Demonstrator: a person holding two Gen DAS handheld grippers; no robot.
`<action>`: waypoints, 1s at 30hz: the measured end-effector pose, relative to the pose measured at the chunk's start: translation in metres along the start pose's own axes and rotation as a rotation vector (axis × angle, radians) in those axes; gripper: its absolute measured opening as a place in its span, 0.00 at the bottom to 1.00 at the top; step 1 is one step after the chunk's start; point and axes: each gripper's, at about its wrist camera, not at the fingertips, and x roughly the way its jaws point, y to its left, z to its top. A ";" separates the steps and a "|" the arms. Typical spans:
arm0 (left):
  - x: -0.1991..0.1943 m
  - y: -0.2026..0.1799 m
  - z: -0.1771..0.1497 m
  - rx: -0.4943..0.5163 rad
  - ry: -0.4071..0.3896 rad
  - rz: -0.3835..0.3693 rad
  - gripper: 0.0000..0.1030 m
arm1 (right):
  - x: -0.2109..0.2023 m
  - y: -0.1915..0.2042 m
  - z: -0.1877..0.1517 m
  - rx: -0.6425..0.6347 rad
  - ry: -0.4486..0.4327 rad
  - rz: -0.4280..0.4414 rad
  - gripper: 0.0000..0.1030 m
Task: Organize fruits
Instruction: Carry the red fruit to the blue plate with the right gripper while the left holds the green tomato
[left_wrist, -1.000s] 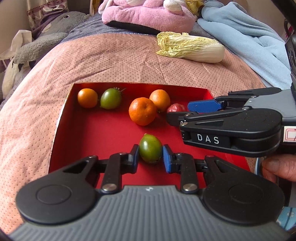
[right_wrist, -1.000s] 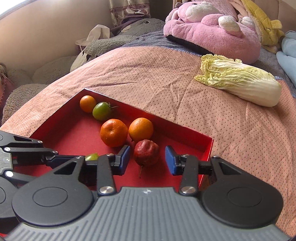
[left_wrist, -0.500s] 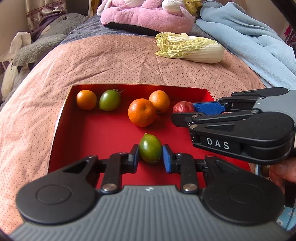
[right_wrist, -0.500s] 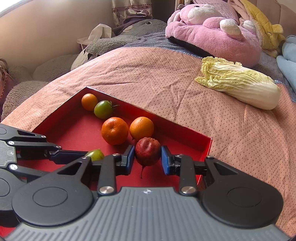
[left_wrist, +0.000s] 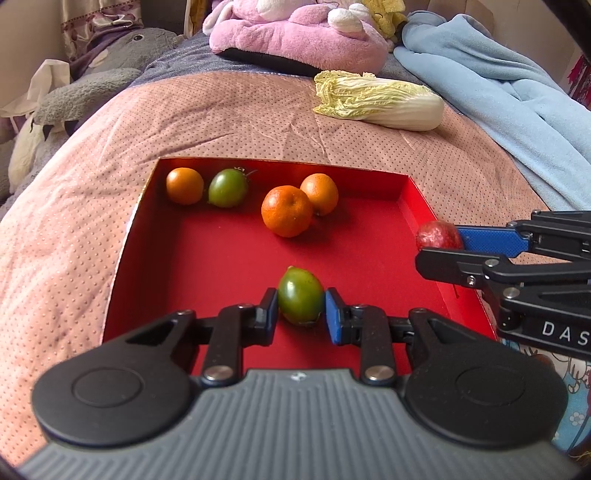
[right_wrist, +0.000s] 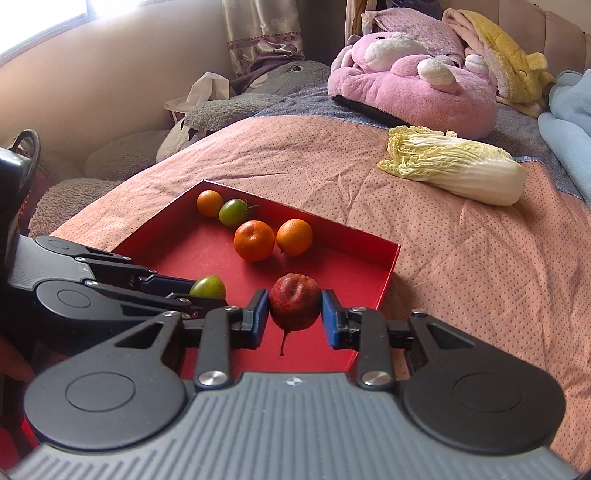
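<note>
Over at nine o'clock on the pink quilt (left_wrist: 229, 122), the red tray (left_wrist: 221, 258) shows its far row: a small orange (left_wrist: 184, 185) touching a green tomato (left_wrist: 227, 187) in the back left corner, then a big mandarin (left_wrist: 287, 211) pressed against another orange (left_wrist: 320, 194) toward twelve o'clock. Moving to the middle, the left gripper (left_wrist: 301, 312) has its blue pads squeezed tight on a second green fruit (left_wrist: 300, 301), low over the tray floor at six o'clock. Now the right side: the right gripper (right_wrist: 295, 314) is clamped just as firmly on a dark red fruit (right_wrist: 294, 306), stalk dangling, and in the left wrist view that fruit sits out at three o'clock, over the tray's right wall. So both pickups look done, and this reads as the carry stage of the sorting. Where each fruit belongs I cannot tell; nothing shows a second container. Next move, as I judge it, calls for a firm squeeze on both round, slippery fruits while swinging them clear, and the two tools are near each other, so a clash is the risk. Beyond the tray, at one o'clock, a napa cabbage (left_wrist: 380, 101) lies well apart, with a pink plush (right_wrist: 413, 85) and blue blanket (left_wrist: 498, 85) behind, none blocking the way.
</note>
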 end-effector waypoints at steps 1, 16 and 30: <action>-0.003 0.000 -0.001 0.001 -0.007 0.001 0.30 | -0.004 0.001 -0.004 0.000 0.000 0.001 0.35; -0.035 -0.016 -0.021 0.049 -0.054 0.022 0.30 | -0.052 0.002 -0.044 0.001 -0.009 0.006 0.35; -0.051 -0.050 -0.041 0.094 -0.088 0.008 0.30 | -0.092 -0.026 -0.067 0.039 -0.045 -0.020 0.35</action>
